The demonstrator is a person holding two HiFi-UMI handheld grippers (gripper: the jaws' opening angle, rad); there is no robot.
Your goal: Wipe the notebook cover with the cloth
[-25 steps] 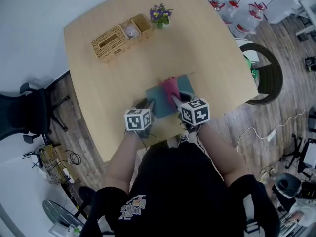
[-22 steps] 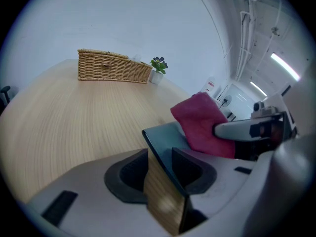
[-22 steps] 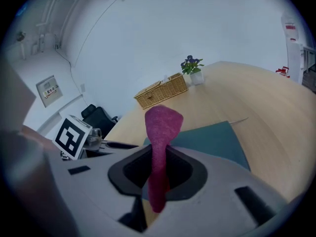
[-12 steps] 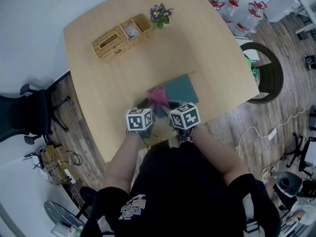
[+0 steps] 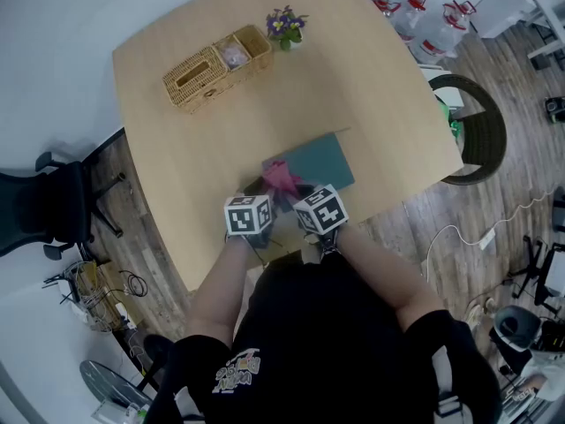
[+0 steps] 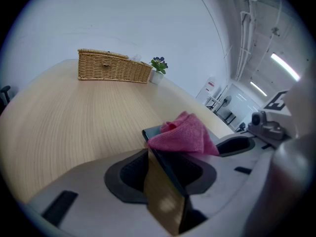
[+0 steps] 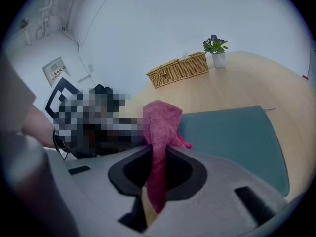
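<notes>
- The right gripper (image 7: 157,174) is clenched on the cloth (image 7: 160,127). It's pink, fuzzy, towel-like stuff, squeezed into a narrow strip in the slot and puffing out into a crumpled peak past the tips.
- That bunched end sits on the notebook (image 5: 320,162), at its left end, the end nearest the person. The rest of the cover is bare.
- The notebook is a flat teal rectangle with a smooth matte cover. It lies at a slant on the near part of the table (image 5: 371,78).
- The left gripper (image 6: 164,174) has its jaws released and standing apart. The notebook's thin dark edge runs up through the gap with a strip of tabletop showing beside it, so it isn't pinched as far as I can see.
- Both grippers are smooth grey plastic with a dark oval recess around the slot, and each has a black-and-white marker cube (image 5: 247,215) on top.
- The table has a pale wood-grain top with rounded corners.
- On the far side there's a long woven wicker basket (image 5: 212,67), and a small pot (image 5: 287,26) of purple flowers just beside its right end.
</notes>
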